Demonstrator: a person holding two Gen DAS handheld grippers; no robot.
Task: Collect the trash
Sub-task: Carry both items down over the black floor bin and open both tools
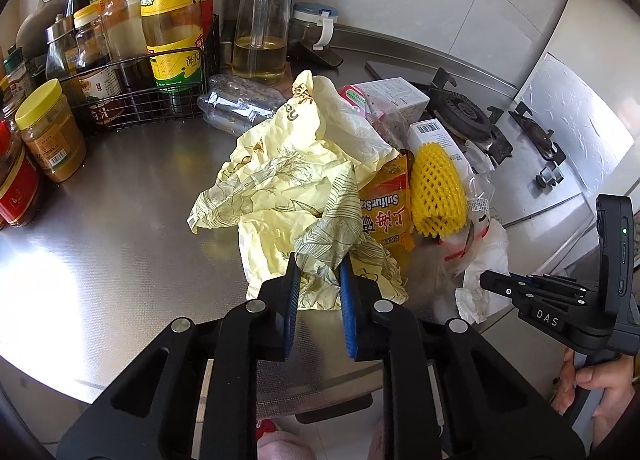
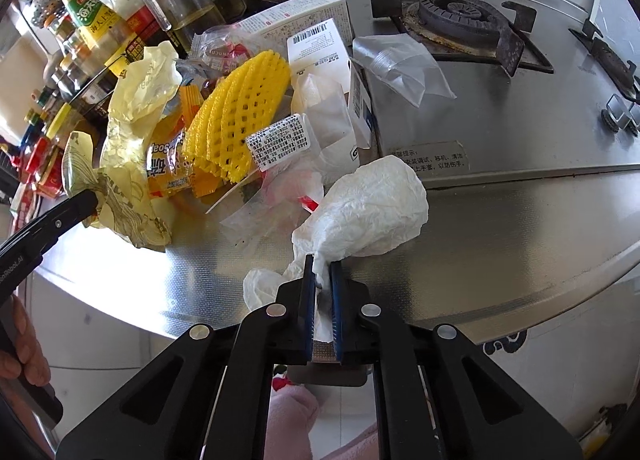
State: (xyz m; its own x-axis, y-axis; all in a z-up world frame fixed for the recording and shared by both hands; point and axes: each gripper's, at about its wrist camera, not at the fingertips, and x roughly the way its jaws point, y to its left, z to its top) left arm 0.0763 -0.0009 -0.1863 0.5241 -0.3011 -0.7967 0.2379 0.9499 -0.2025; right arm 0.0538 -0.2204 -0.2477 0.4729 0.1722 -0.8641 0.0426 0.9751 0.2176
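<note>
A heap of trash lies on the steel counter (image 1: 120,220). My left gripper (image 1: 319,265) is shut on a fold of the crumpled pale-yellow printed wrapper (image 1: 288,176), which rises between the blue pads. Right of it lie an orange soap packet (image 1: 386,204) and a yellow foam fruit net (image 1: 438,192). In the right wrist view my right gripper (image 2: 321,263) is shut on the near end of a crumpled white tissue (image 2: 372,208). The yellow net (image 2: 240,116), the orange packet (image 2: 166,164) and the yellow wrapper (image 2: 132,100) lie to its left, with the left gripper's finger (image 2: 76,206) pinching the wrapper.
A wire rack of sauce and oil bottles (image 1: 160,40) and jars (image 1: 52,132) line the counter's left back. An oil jug (image 1: 260,20) and a crushed clear bottle (image 1: 240,104) stand behind the heap. White cartons (image 2: 320,44), a clear bag (image 2: 404,64) and the gas burner (image 2: 460,16) lie right.
</note>
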